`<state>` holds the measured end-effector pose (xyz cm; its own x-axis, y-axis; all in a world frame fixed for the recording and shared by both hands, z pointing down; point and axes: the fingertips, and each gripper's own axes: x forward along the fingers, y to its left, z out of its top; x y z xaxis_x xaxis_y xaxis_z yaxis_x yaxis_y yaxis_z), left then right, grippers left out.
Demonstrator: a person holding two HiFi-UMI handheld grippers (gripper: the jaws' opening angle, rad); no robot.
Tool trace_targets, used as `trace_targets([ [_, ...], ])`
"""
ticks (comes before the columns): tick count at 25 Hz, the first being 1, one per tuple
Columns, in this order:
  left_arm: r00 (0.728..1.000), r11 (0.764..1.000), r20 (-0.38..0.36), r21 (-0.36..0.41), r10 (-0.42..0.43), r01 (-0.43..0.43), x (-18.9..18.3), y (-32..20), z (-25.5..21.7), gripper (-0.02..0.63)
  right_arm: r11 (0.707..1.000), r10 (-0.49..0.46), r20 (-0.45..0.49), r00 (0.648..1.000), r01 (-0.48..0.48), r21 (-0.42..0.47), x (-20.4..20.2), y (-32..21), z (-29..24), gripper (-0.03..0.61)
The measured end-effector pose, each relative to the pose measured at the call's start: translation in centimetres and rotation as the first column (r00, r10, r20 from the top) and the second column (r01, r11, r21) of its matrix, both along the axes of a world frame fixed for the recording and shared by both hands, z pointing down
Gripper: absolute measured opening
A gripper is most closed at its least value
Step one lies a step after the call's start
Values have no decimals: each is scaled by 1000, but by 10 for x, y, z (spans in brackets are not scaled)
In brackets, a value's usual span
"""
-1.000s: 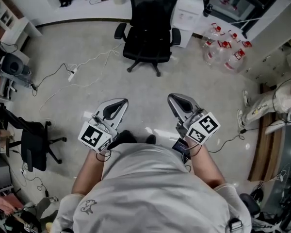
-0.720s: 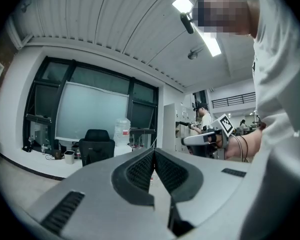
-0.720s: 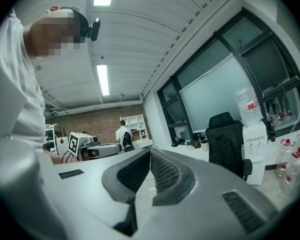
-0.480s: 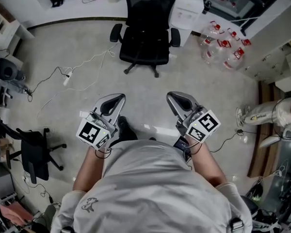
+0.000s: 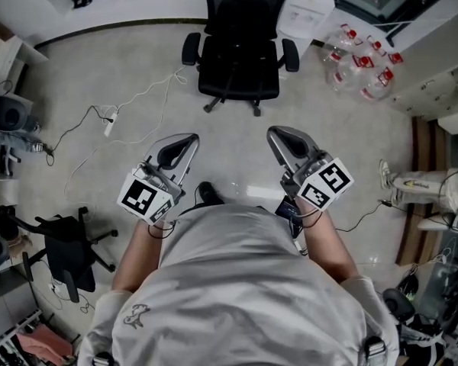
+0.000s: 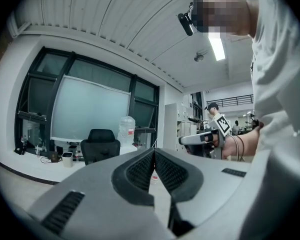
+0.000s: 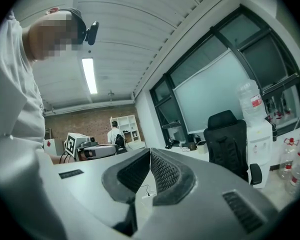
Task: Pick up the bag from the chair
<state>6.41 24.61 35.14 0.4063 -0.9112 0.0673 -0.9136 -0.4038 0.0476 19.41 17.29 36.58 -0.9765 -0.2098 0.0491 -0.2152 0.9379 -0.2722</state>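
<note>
head view first: your left gripper and right gripper are held out level in front of your body, side by side and well short of the black office chair, which stands straight ahead of them against the wall desk. the bag is hard to pick out: the chair's seat is black on black, and a dark shape may lie on it, but you can't be sure from up here. right of that chair stands a cluster of water bottles; left of it a white cable trails over the floor. a second, smaller chair with something dark draped on it sits far to the left of the office chair, down by your left elbow.

left gripper view: the ribbed pads meet at the tips, nothing between them. the office chair shows beyond, left of the jaw line.

right gripper view: jaws closed tip to tip, empty too. the office chair stands off to the right of them.
</note>
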Motion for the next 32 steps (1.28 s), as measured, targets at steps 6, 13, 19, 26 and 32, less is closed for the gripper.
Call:
trace_targets([
  [6, 999, 999, 10, -5, 32, -32, -43, -21, 0, 12, 1000, 26, 7, 1000, -26, 8, -44, -25, -4, 34],
  [13, 999, 999, 17, -34, 27, -26, -66, -65, 10, 12, 1000, 12, 5, 1000, -12, -5, -71, -75, 6, 34],
  [19, 999, 999, 29, -44, -22, 23, -87, -128, 15, 12, 999, -34, 5, 999, 34, 3, -97, -151, 10, 34],
  [26, 996, 995, 19, -33, -88, 89, -100, -238, 9, 12, 996, -78, 5, 997, 77, 36, -117, -269, -1, 34],
  [32, 993, 992, 24, -25, -119, 120, -102, -309, 6, 12, 994, -109, 7, 994, 109, 7, -114, -336, 4, 34],
])
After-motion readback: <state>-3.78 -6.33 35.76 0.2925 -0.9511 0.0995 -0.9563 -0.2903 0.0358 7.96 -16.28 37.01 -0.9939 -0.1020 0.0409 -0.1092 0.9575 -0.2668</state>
